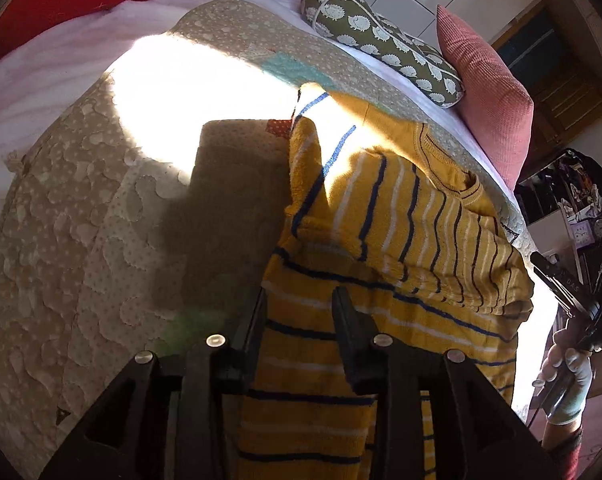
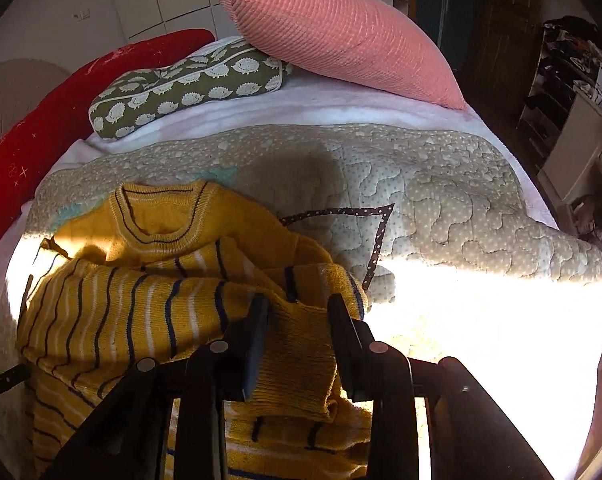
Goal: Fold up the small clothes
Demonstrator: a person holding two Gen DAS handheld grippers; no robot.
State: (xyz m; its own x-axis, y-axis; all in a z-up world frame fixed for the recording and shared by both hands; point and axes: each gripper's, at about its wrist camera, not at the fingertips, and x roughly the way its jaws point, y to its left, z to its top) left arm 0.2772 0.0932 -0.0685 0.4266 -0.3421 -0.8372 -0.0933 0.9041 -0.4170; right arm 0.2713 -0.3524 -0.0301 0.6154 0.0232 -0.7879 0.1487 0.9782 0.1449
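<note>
A small yellow sweater with navy and white stripes (image 1: 413, 220) lies bunched on a beige quilted blanket (image 1: 81, 220). My left gripper (image 1: 299, 304) sits over the sweater's lower left part; its jaws stand apart with striped fabric between them. In the right wrist view the sweater (image 2: 141, 272) shows its neck opening toward the pillows. My right gripper (image 2: 297, 312) has the sweater's yellow ribbed cuff between its parted jaws, the fabric draped over them. The right gripper also shows at the left view's right edge, in a gloved hand (image 1: 569, 376).
A pink ribbed cushion (image 2: 341, 40), an olive hedgehog-print pillow (image 2: 189, 88) and a red cushion (image 2: 41, 128) lie at the bed's head. Bright sunlight washes out part of the quilt (image 2: 481, 320). Cluttered shelves (image 2: 573, 80) stand beyond the bed's right side.
</note>
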